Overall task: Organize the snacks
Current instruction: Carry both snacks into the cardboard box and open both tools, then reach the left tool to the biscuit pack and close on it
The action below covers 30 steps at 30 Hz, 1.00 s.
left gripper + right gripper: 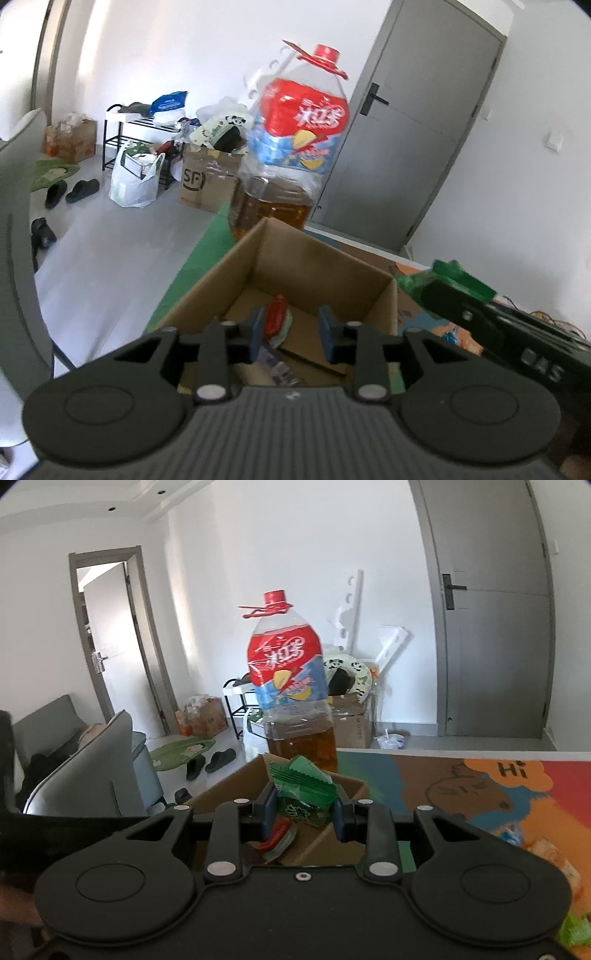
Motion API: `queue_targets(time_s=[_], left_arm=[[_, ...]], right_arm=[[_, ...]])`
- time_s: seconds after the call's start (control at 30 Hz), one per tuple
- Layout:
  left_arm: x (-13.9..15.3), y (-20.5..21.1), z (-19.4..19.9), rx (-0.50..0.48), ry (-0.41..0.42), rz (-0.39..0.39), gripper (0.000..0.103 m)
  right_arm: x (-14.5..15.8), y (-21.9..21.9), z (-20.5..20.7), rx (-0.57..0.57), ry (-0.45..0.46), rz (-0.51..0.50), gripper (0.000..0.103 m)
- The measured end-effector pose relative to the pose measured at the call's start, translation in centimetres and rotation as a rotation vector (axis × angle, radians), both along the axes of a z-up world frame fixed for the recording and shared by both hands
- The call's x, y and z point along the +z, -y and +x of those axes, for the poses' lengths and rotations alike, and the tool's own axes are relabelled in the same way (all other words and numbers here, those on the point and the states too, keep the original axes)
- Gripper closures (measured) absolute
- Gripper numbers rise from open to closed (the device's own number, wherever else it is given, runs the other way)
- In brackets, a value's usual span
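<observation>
Your left claw (290, 334) hangs just over the near rim of the open cardboard box (221, 280), its blue pads (256, 334) parted with nothing pressed between them. Directly past those pads, on the box floor, lies a red snack packet (276, 316) resting on a pale round packet (283, 330). A flat piece of cardboard and a crinkly printed wrapper, too blurred to read, lie nearer the box's near wall. The claw points down into the box at a shallow slant.

Your right claw (306, 814) is clamped on a green snack packet (304, 790). The packet is glossy green with a zigzag crimped top edge and pale lettering low on its face; it stands nearly upright between the pads, held above the box's near corner. In the left wrist view this claw enters from the right, level with the box's right wall, with the green packet at its tip just outside that wall.

Behind the box's far wall, touching or just beside it, stands a large clear bottle (291, 147) with a red cap, a red and blue label and amber liquid in its lower part. The box sits on a desk (480, 786) covered with a colourful cartoon mat that spreads to the right of the box.
</observation>
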State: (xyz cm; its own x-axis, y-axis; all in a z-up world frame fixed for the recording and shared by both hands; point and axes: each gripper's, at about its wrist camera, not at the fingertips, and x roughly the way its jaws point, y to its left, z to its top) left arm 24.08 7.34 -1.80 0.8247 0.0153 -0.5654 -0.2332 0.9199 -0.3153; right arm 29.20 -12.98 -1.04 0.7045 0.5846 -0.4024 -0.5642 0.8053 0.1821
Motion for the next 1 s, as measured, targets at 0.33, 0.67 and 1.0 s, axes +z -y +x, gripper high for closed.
queue_targets(time_s=[0.33, 0.67, 1.0], left_arm=[[1.3, -1.0, -1.8, 0.044, 0.011, 0.007, 0.039], [1.2, 1.7, -2.7, 0.081, 0.013, 0.023, 0.024], [0.9, 6.0, -3.6, 0.074, 0.016, 0.056, 0.015]], right_arm=[[0.0, -1.0, 0.5, 0.034, -0.047, 0.042, 0.021], [-1.2, 4.4, -0.1, -0.052, -0.105, 0.058, 0.0], [-3.1, 10.4, -0.5, -0.146, -0.156, 0.065, 0.0]])
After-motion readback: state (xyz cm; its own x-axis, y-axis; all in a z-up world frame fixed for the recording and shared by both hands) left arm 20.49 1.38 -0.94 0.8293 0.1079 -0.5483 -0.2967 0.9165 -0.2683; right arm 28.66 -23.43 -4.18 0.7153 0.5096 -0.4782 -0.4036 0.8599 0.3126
